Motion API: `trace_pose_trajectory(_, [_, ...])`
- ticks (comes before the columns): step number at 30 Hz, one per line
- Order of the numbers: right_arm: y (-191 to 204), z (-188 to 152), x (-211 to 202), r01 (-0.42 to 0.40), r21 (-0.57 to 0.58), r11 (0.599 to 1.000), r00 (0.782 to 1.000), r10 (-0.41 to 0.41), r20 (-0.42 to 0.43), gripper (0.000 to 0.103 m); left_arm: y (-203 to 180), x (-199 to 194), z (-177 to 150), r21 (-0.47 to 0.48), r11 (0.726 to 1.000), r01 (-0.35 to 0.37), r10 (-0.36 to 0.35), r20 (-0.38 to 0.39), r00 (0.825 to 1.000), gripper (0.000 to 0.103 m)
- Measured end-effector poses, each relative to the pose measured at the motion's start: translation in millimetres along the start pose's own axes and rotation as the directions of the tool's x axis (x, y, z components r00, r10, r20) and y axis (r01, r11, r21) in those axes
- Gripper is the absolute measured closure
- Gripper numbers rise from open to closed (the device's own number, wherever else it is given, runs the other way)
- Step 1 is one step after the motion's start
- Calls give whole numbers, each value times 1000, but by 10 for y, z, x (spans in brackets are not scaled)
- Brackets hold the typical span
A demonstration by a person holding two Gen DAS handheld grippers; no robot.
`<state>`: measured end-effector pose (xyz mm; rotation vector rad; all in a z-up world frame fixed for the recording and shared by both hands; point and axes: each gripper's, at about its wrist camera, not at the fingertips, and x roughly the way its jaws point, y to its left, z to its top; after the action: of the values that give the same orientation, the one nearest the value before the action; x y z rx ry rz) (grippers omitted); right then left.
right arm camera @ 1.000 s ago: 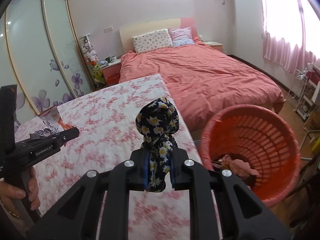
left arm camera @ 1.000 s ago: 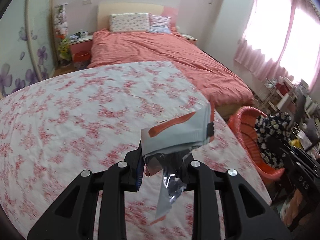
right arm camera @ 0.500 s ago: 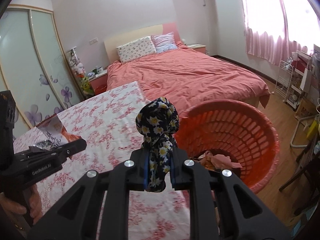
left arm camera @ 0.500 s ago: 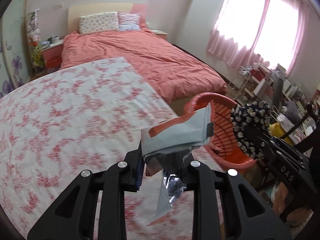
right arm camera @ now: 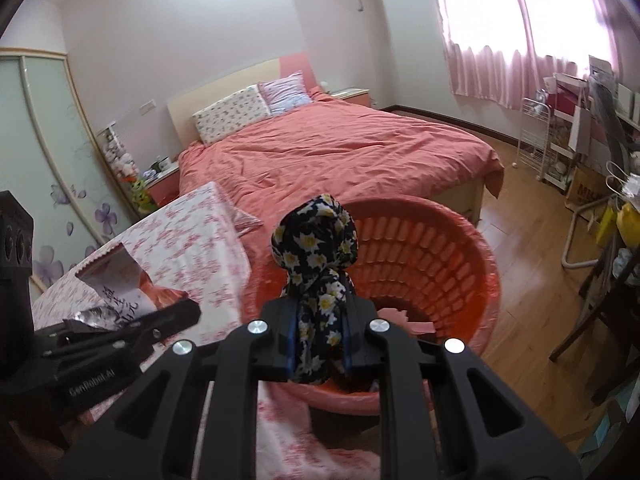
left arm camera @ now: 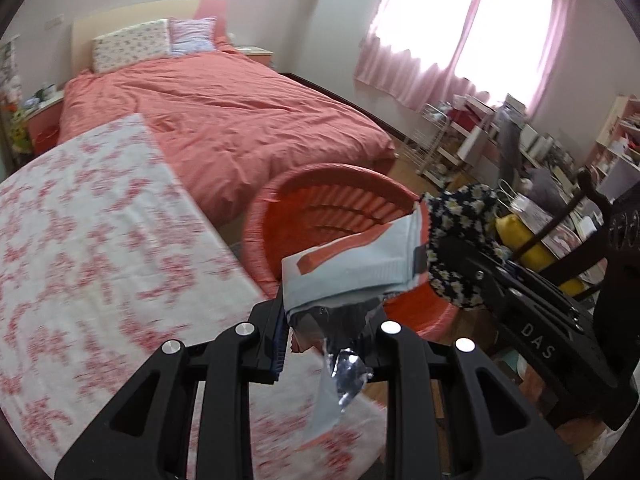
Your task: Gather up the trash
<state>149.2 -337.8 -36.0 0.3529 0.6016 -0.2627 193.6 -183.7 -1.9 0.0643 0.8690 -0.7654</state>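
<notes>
Left wrist view: our left gripper [left arm camera: 326,328] was clamped on a torn wrapper [left arm camera: 352,264], pale with orange bands and a silver foil lining that hung down between the fingers. The wrapper was raised in front of the red basket [left arm camera: 320,200], which stood on the floor beside the table's floral cloth [left arm camera: 100,240] and the foot of the bed [left arm camera: 224,120].

From the right wrist, our right gripper [right arm camera: 318,344] pinched a dark cloth bundle [right arm camera: 316,248] printed with daisies; its knotted top stood upright above the narrow jaws. It was held over the near rim of the basket [right arm camera: 460,280], and pink scraps [right arm camera: 404,318] lay at the bottom. We saw the left gripper [right arm camera: 160,324] with its wrapper [right arm camera: 120,284] at lower left, over the cloth [right arm camera: 192,232].
</notes>
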Motion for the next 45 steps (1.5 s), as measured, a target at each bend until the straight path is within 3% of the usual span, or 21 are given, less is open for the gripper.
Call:
trace_pose_trajectory(12, [-462, 141, 206, 19, 54, 998, 1000, -19, 5, 85, -293, 488, 95, 34, 999, 40, -38, -60, 997, 78])
trace_pose_trajectory(18, [-591, 217, 356, 3, 90, 996, 1000, -4, 2, 75, -308, 588, 101, 33, 999, 21, -19, -81, 997, 76])
trace_pose_trajectory(21, [-648, 237, 428, -11, 129, 992, 1000, 12, -6, 67, -308, 636, 95, 32, 999, 2, 1, -95, 995, 62])
trace_pose_trajectory(23, [-680, 247, 459, -20, 149, 989, 1000, 21, -6, 56, -293, 637, 94, 25, 1000, -10, 13, -95, 995, 49])
trace_pose_trajectory(28, [-729, 233, 418, -10, 152, 988, 1000, 9, 7, 44, -205, 596, 89, 0, 1000, -30, 29, -97, 995, 41])
trace_pose_trajectory(34, [-692, 195, 204, 9, 142, 990, 1000, -13, 28, 38, -74, 385, 77, -23, 997, -70, 68, -69, 995, 40])
trace_pose_trajectory(38, [-577, 163, -46, 14, 109, 994, 998, -21, 58, 33, 65, 8, 22, -40, 993, -114, 113, -14, 993, 35])
trace_pose_trajectory(42, [-343, 47, -395, 10, 59, 998, 995, -16, 102, 26, 195, -444, -120, -60, 982, -179, 182, 53, 982, 31])
trace_pose_trajectory(45, [-131, -86, -638, 13, 10, 1000, 991, -14, 135, 16, 283, -794, -284, -84, 968, -237, 245, 104, 964, 23])
